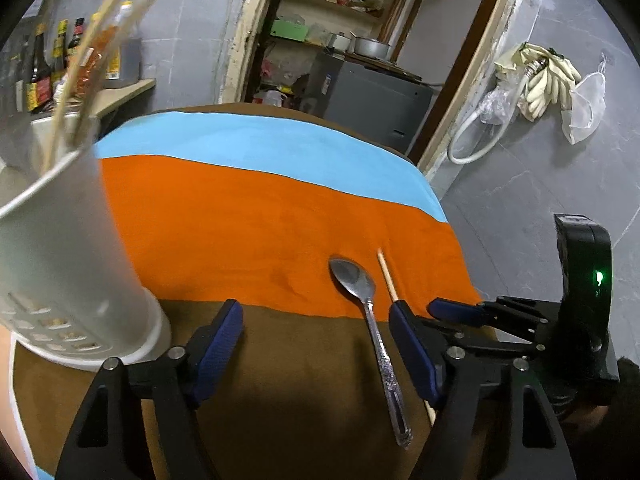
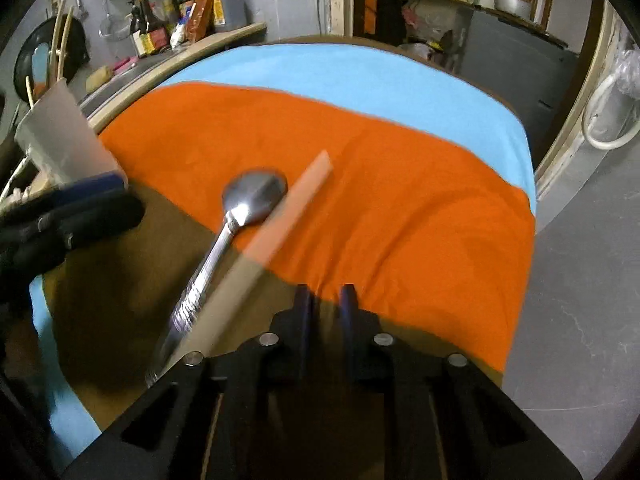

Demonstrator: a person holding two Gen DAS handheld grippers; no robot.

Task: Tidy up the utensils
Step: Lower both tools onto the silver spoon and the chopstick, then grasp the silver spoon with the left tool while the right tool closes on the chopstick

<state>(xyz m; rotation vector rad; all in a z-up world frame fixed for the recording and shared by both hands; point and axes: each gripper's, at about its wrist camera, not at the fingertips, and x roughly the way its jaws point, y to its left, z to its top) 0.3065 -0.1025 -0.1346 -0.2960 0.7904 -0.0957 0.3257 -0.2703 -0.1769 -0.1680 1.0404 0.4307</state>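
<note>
A metal spoon (image 1: 356, 284) lies on the striped cloth, bowl on the orange band and handle on the brown. Just to its right lies a wooden chopstick (image 1: 386, 276). My left gripper (image 1: 318, 332) is open above the cloth, with the spoon's handle lying between its fingers near the right one, untouched. In the right wrist view the spoon (image 2: 252, 196) is sharp and the chopstick (image 2: 288, 208) is blurred, left of my right gripper (image 2: 326, 300). Its pads stand almost together with nothing between them. A white slotted utensil holder (image 1: 60, 248) with chopsticks in it stands at the left.
The blue, orange and brown cloth (image 1: 240, 216) covers the table, which ends at the right above grey floor (image 1: 520, 200). Sauce bottles (image 2: 160, 28) line a counter behind the holder. A doorway with shelves lies beyond the far edge.
</note>
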